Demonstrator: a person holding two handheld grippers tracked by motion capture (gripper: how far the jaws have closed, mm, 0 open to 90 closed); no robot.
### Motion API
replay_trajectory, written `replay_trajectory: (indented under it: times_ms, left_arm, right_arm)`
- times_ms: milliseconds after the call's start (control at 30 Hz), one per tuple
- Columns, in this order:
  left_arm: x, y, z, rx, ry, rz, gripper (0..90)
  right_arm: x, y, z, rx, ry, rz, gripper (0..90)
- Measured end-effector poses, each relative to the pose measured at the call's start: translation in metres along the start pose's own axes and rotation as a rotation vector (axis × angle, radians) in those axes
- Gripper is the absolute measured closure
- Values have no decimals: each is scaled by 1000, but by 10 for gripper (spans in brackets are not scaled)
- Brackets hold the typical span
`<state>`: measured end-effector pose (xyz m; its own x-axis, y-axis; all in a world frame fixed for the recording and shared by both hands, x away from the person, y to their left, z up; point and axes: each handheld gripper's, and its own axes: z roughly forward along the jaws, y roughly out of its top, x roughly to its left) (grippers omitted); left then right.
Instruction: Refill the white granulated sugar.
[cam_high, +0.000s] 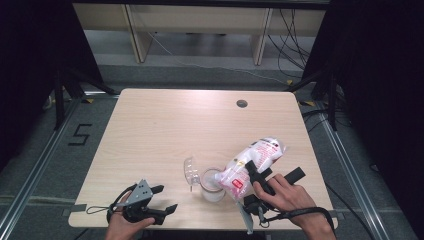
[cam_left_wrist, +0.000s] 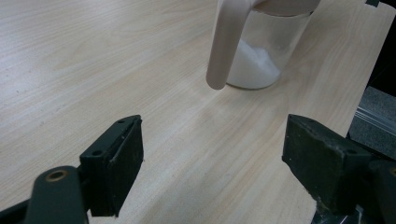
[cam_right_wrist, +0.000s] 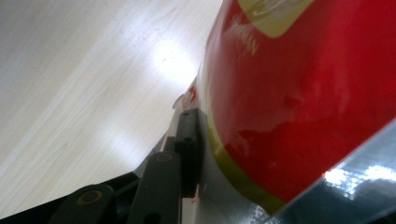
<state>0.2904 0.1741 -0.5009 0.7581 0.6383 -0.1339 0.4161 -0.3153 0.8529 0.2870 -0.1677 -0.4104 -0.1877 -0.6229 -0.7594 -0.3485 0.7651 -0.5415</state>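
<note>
A white and red plastic bag (cam_high: 257, 155) lies tilted over a clear glass jar (cam_high: 212, 189), its lower end at the jar's mouth. My right gripper (cam_high: 256, 173) is shut on the bag from the near right side. In the right gripper view, one black finger (cam_right_wrist: 189, 140) presses on the bag's red face (cam_right_wrist: 303, 93); the other is hidden behind it. The jar (cam_left_wrist: 261, 51) holds white powder at its bottom, and a pale beige strip (cam_left_wrist: 226, 44) hangs down its front. My left gripper (cam_high: 167, 198) rests open near the table's front left edge, its jaws (cam_left_wrist: 212, 158) holding nothing.
A clear lid (cam_high: 191, 171) lies on the light wooden table (cam_high: 165, 125) just left of the jar. A dark round grommet (cam_high: 242, 103) sits at the table's back. The table's right edge (cam_left_wrist: 369, 70) drops to the floor beyond the jar.
</note>
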Motion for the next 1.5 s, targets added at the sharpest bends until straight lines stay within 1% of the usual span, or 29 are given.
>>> replay_trajectory:
  times_ms: [33,67,133,200,267,367,400,433,500,533,667,700,733,767,800,833,867,900,933,967,1000,1100,1133,1200,1300,1333,1367,1467,1500]
  left_arm:
    - [0,0,0,0,0,0,201]
    - [0,0,0,0,0,0,201]
    - [0,0,0,-2,0,0,201]
    - [0,0,0,-4,-1,-2,201]
    - [0,0,0,1,1,2,200]
    - [0,0,0,3,3,6,201]
    - [0,0,0,0,0,0,200]
    - [0,0,0,1,0,0,201]
    - [0,0,0,-1,-1,0,201]
    - [0,0,0,-1,-1,0,201]
    - [-1,0,1,-6,-3,-8,201]
    - [0,0,0,-1,-1,2,201]
    - [-1,0,0,-10,-2,-7,201]
    - [1,1,-1,11,6,13,201]
    - [0,1,0,-1,-1,0,201]
    - [1,1,-1,10,0,12,201]
    - [0,0,0,0,-1,-1,201]
    - [0,0,0,0,-2,1,201]
    - [0,1,0,7,-1,6,201]
    - [-1,1,0,-4,-3,-6,200]
    - [1,1,-1,4,2,11,200]
    - [1,1,-1,9,2,11,200]
    - [-1,1,1,-9,-3,-6,201]
    - [-1,1,1,-8,-4,-12,200]
    - [1,1,0,-6,-7,16,201]
    - [1,1,0,-6,-5,15,200]
    - [1,1,0,-8,-6,14,200]
    - [0,1,0,-8,-6,14,201]
    - [0,1,0,-8,-6,14,200]
  right_arm:
    - [-1,0,0,5,3,-2,721]
    - [-3,-2,1,-3,10,-32,722]
    - [-4,-3,1,7,-1,-37,722]
    - [-3,-2,2,8,-8,-37,722]
    - [-1,-1,2,19,15,-7,722]
    - [1,-1,3,19,20,-24,722]
    - [1,-1,3,24,19,-49,723]
    - [1,-1,3,23,36,-42,722]
    - [2,-1,3,24,32,-43,724]
    - [4,-1,3,16,25,-12,723]
    - [3,-2,2,24,13,-17,726]
    - [4,-2,2,23,13,-18,726]
    - [-1,-4,2,21,22,-83,726]
    - [-1,-4,2,21,22,-83,726]
    - [2,-3,1,26,23,-35,727]
    - [2,-2,1,17,17,-19,727]
    - [2,-2,1,16,12,-22,727]
    - [-1,-2,1,29,18,-65,727]
    - [-1,-3,1,28,22,-60,727]
    - [0,-3,1,30,9,-54,727]
    - [-1,-4,1,37,9,-64,727]
    - [-2,-5,0,39,23,-64,728]
    - [-3,-5,0,41,25,-71,728]
    - [-4,-5,-1,48,12,-85,729]
    - [-6,-6,-1,44,24,-81,730]
    - [-8,-6,0,41,18,-116,731]
    - [-7,-7,-1,50,14,-85,733]
    - [-8,-8,-1,46,16,-79,738]
    - [-7,-8,-1,36,31,-62,740]
